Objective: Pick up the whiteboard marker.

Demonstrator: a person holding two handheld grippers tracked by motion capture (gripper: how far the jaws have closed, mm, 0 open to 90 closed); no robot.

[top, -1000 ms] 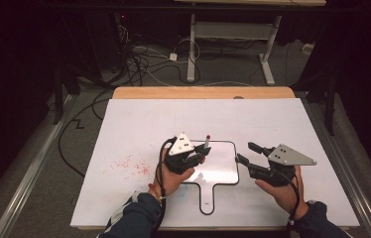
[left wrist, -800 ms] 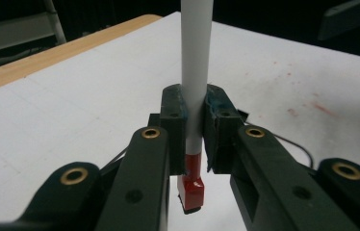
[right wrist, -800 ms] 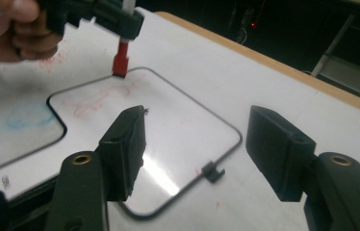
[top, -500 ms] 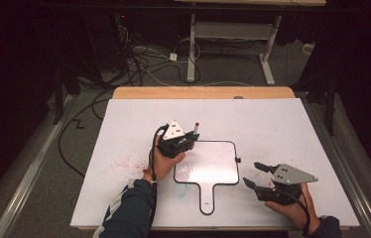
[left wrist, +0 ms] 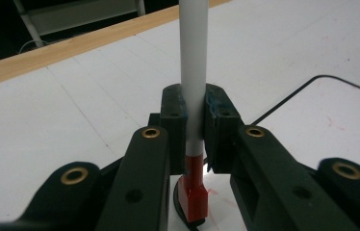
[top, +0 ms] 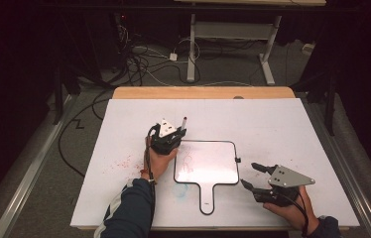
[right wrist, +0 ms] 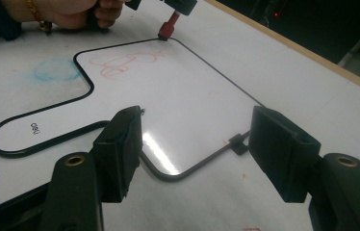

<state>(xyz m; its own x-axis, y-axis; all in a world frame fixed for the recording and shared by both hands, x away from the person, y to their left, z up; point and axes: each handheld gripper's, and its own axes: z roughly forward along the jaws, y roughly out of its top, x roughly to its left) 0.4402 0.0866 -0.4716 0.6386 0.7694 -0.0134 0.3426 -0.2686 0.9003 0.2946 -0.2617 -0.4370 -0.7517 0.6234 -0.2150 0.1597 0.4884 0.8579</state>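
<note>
— Left gripper (top: 175, 135), condition?

— Jaws clamped on a marker (left wrist: 193, 86), white barrel upright between the pads. Its red tip (left wrist: 195, 195) points down at the far left corner of a small paddle-shaped whiteboard (top: 208, 166). Whether the tip is touching the surface, I cannot tell. The person's left hand (top: 158, 161) holds the gripper from behind, with a dark sleeve (top: 129, 210) below.

— Whiteboard location?

— Lying flat near the middle of the white table (top: 282, 124), handle toward the person. Red scribbles (right wrist: 130, 62) sit on its left part; a faint blue smudge (right wrist: 55, 70) lies on the table just beside the handle.

— Right gripper (top: 253, 177)?

— Jaws spread wide, holding nothing. It hovers off the board's near right corner, apart from it, held by the right hand (top: 290, 210). In the right gripper view the board's black rim (right wrist: 202, 161) runs between the two jaws.

— Surroundings?

— Cables (top: 139, 59) on the floor beyond the table's wooden far edge (top: 203, 92).
</note>
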